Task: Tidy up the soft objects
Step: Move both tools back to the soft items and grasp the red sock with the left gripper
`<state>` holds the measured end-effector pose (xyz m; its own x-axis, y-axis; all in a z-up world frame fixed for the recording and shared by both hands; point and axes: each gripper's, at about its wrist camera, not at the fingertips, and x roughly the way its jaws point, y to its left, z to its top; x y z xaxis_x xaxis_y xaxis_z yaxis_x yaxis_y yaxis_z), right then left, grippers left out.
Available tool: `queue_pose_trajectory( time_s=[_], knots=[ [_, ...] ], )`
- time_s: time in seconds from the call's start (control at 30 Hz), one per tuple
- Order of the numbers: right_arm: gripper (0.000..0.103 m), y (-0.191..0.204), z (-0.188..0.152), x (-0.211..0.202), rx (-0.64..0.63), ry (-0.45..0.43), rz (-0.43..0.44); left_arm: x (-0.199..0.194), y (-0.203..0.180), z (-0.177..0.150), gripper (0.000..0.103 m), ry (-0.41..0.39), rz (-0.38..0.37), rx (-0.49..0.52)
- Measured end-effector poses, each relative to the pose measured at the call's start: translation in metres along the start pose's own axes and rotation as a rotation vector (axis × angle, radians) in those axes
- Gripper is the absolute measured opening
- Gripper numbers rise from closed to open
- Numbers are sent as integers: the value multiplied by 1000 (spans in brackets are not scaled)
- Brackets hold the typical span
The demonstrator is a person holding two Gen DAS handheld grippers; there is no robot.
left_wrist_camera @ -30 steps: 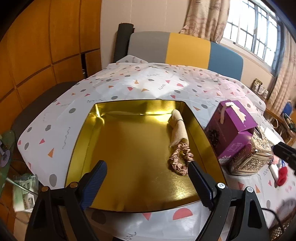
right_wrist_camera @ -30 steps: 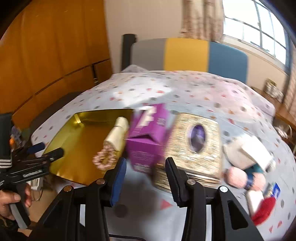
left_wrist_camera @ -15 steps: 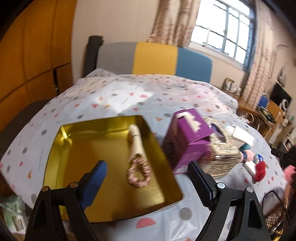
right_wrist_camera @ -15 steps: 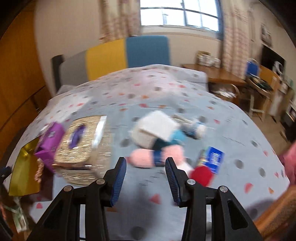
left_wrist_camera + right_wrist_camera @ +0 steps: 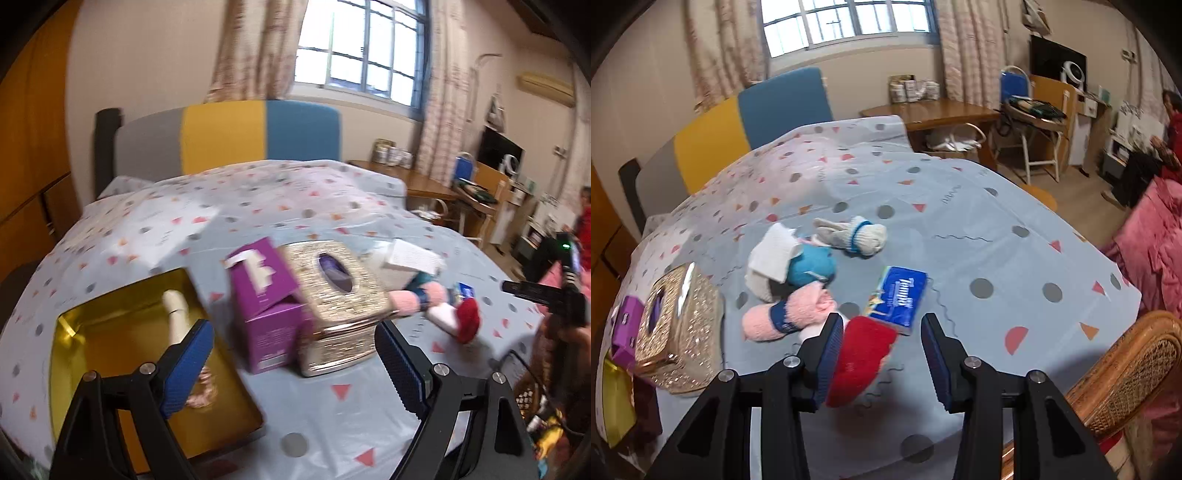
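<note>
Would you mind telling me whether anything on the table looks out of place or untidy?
Yes: the soft things lie in a loose heap on the tablecloth instead of the gold tray: a pink sock, a teal one, a red one and a white cloth, with a blue tissue pack among them.

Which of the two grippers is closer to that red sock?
Right. The right gripper hangs over the red sock, which shows between its open fingers. The left gripper is off by the gold tray and boxes.

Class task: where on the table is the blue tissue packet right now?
In the right wrist view the blue tissue packet lies just beyond the right claw, beside the red sock.
</note>
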<state>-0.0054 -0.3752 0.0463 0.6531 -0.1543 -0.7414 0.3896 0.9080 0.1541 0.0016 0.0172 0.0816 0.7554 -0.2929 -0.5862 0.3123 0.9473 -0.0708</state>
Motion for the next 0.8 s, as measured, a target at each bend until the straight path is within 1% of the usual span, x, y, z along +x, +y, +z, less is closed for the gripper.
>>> queue_pose_trajectory(
  time_s=[0.1,0.23,0.33,0.43,0.5,0.63,0.67,0.73,0.8],
  knots=[
    [44,-12,1,6,45,13,-2,4,-20,7,89,1,-41,51],
    [44,-24,2,12,74,14,-25,12,-45,14,89,17,-102,105],
    [44,-38,5,15,119,10,-47,19,-70,19,89,19,-149,166],
    [44,-54,3,21,206,43,-13,29,-95,22,89,36,-214,218],
    [44,-59,2,21,226,37,5,38,-111,23,88,62,-256,244],
    [44,-61,2,22,238,43,34,65,-150,21,78,109,-343,304],
    [44,-61,2,23,241,41,38,75,-161,20,76,130,-372,319],
    [44,-61,1,22,238,41,47,93,-179,18,73,167,-407,333],
    [44,-60,1,23,237,44,56,114,-198,14,68,214,-441,343]
  ],
)
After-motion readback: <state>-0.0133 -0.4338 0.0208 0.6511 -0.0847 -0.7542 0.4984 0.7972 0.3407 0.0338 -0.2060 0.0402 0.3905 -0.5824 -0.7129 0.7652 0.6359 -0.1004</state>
